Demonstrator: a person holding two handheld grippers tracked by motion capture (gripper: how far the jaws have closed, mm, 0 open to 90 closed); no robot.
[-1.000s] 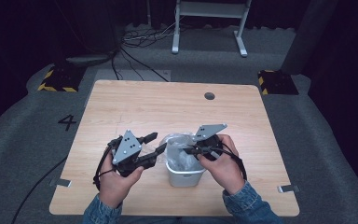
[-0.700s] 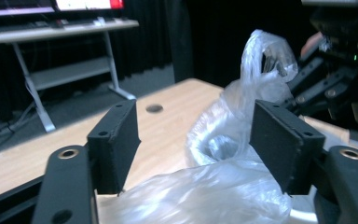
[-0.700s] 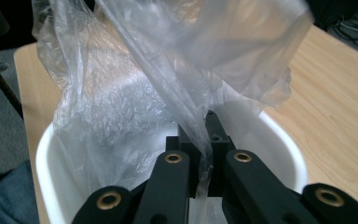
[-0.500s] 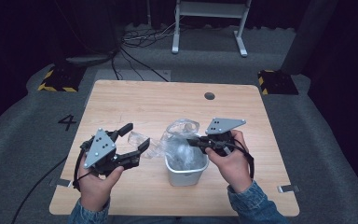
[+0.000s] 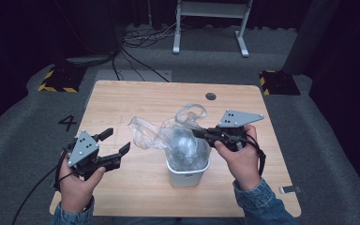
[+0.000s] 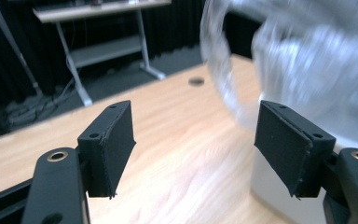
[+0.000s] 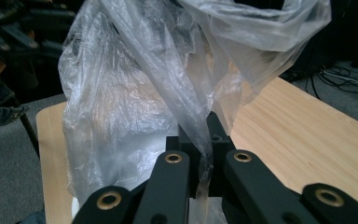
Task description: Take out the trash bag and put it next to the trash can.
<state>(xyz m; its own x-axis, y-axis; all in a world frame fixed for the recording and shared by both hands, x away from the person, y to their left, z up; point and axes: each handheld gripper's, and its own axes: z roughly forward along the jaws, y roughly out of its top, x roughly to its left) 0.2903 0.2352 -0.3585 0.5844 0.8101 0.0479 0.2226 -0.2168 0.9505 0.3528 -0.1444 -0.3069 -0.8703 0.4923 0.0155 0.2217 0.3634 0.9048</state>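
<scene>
While right gripper (image 5: 199,133) jaws pinch the plastic bag (image 5: 178,140), left gripper (image 5: 116,142) jaws just opened, empty, beside it.

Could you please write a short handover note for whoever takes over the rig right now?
Right tool: shut on the clear plastic bag, pinching a fold by the bag's right side.
Left tool: its jaws have just been opening, nothing between them, off to the bag's left.
Small white bin: upright on the wooden table, near its front edge; the bag sits in it, bunched up above the rim.
Done: bag placed in bin.
Left: probably spreading the mouth over the rim.
</scene>
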